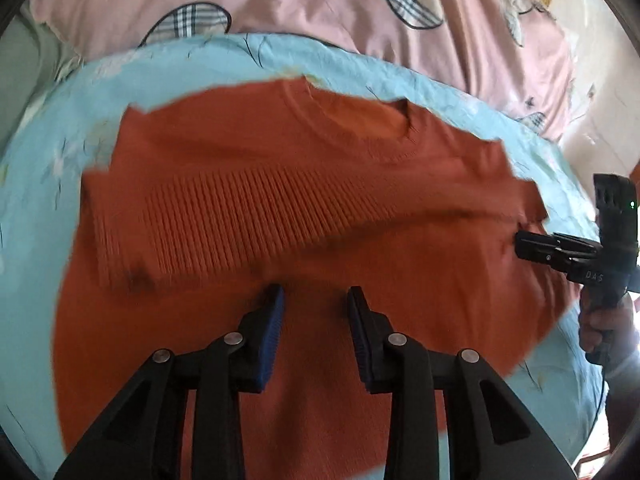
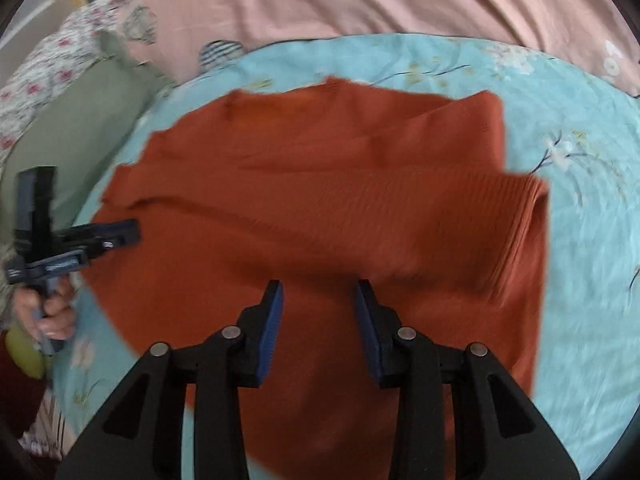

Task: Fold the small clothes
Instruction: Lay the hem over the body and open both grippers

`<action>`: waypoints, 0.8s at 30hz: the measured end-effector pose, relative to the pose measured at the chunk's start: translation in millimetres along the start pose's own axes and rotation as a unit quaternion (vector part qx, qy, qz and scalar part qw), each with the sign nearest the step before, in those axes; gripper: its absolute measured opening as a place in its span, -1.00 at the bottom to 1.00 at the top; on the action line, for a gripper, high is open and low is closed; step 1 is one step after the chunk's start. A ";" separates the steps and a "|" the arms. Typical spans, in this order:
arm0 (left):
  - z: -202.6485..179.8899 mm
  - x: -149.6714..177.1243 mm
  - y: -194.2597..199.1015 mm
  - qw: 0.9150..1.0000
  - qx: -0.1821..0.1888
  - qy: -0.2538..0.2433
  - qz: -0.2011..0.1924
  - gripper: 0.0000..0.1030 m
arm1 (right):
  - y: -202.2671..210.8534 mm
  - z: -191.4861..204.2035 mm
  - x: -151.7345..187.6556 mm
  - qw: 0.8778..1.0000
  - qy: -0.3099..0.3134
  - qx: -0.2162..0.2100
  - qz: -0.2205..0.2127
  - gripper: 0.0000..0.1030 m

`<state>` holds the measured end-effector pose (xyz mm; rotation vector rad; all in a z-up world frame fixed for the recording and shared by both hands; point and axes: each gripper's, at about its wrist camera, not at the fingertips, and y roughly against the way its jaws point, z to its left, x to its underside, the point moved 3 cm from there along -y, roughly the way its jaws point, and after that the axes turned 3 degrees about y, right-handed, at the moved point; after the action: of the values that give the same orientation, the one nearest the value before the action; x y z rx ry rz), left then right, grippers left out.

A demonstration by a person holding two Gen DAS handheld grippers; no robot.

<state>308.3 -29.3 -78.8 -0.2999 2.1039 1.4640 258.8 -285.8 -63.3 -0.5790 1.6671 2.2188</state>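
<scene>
While both the left gripper [image 1: 316, 300] and right gripper [image 2: 320, 296] hang unclenched, empty, the sweater [image 1: 280, 216] lies flat, collar [image 1: 360, 120] away, sleeves crosswise.

a bed [image 1: 52, 200] spread with a light blue floral sheet [image 2: 580, 240], a pink quilt [image 1: 280, 4] with plaid patches and dark stars bunched behind it, a sage green pillow [image 2: 80, 128] beside, all in soft daylight.
</scene>
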 end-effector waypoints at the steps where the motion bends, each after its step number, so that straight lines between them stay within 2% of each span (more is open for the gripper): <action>1: 4.0 -10.6 -3.0 1.000 -0.004 0.006 -0.001 -0.36 | -2.1 -13.4 -10.5 1.000 -0.018 0.020 -0.007 -0.25; 4: 28.4 -51.5 -15.5 0.998 -0.044 0.042 -0.013 -0.36 | 1.9 -45.0 -35.1 0.995 -0.073 0.061 -0.043 -0.25; 6: 52.5 -75.8 -18.4 0.992 -0.091 0.078 -0.025 -0.34 | 13.3 -65.6 -45.8 0.987 -0.117 0.073 -0.078 -0.25; 8: 73.9 -86.7 -11.2 0.988 -0.083 0.121 -0.043 -0.34 | 25.0 -79.2 -47.6 0.979 -0.158 0.077 -0.101 -0.25; 10: 85.1 -83.6 -1.1 0.984 -0.080 0.147 -0.054 -0.33 | 38.7 -78.0 -35.9 0.975 -0.177 0.066 -0.116 -0.25; 13: 84.4 -56.4 19.0 0.982 -0.057 0.165 -0.068 -0.31 | 50.1 -58.1 -13.3 0.975 -0.176 0.048 -0.128 -0.24; 20: 41.1 44.2 72.8 0.982 0.002 0.175 -0.068 -0.29 | 61.2 -8.7 50.4 0.975 -0.190 -0.008 -0.117 -0.22; 22: 24.3 70.0 84.6 0.984 0.012 0.168 -0.059 -0.20 | 64.8 3.3 62.1 0.975 -0.190 -0.015 -0.117 -0.21; 24: 12.5 90.5 93.4 0.985 0.013 0.163 -0.053 -0.02 | 70.2 12.8 70.6 0.975 -0.184 -0.014 -0.121 -0.19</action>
<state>193.3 29.2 -58.3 -0.6702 2.3169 1.4005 162.5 -292.9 -35.9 -0.3278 1.3069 2.0267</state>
